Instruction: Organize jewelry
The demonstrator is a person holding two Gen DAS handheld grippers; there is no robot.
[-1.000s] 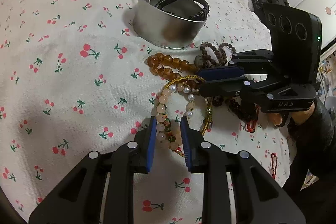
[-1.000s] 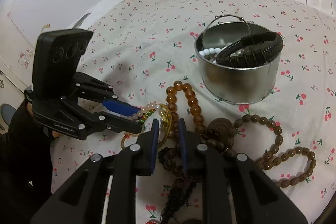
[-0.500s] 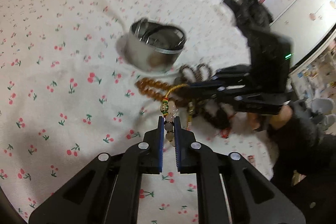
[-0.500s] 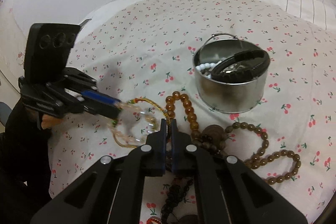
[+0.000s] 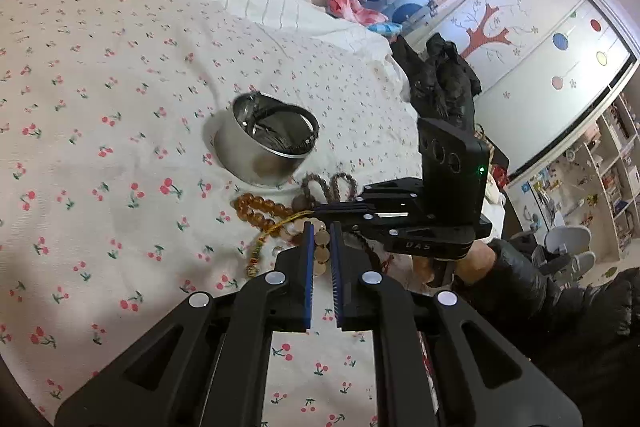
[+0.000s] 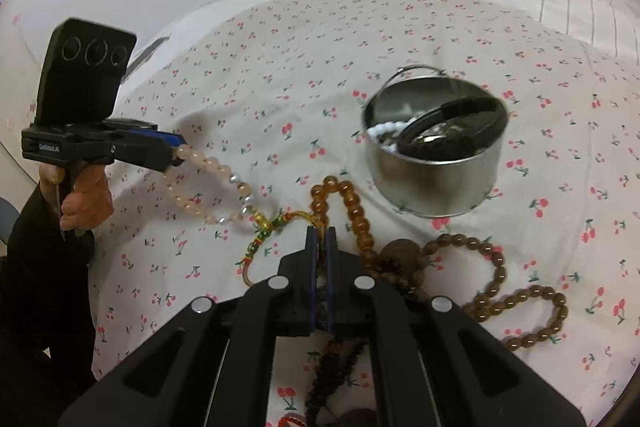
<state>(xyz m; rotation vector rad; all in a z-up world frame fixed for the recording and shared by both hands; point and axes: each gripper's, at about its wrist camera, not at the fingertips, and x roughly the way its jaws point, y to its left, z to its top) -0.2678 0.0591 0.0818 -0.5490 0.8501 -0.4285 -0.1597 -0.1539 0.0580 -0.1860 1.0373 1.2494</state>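
Your left gripper (image 5: 321, 231) was clamped on the pale pink bead bracelet (image 6: 208, 163), its blue pads (image 5: 308, 267) pinching a few of the beads between them. From the right wrist view the bracelet hung off that gripper's tip as an open loop, lifted above the cherry-print bedsheet (image 6: 280, 67), with a few silver beads along one side and a small gold bead at its lower end.

That lower end was joined to a gold cord with red and green wraps (image 6: 276, 223). The cord ran to your right gripper (image 6: 321, 233), whose pads were pressed almost together at the spot where the cord reached them; it looked pinched there, though the cord itself was hidden between the pads. A second length of the same cord curved down to the sheet beside the right gripper.

The amber bead bracelet (image 6: 352, 203) lay on the sheet just beside the right gripper's tip, next to a dark wooden bead strand (image 6: 394, 255) and a looping strand of brown beads (image 6: 520, 291). The round metal tin (image 6: 436, 163) stood upright beyond them, near but apart, holding a black band (image 6: 452, 115) propped across its rim and some white beads (image 6: 386, 129).
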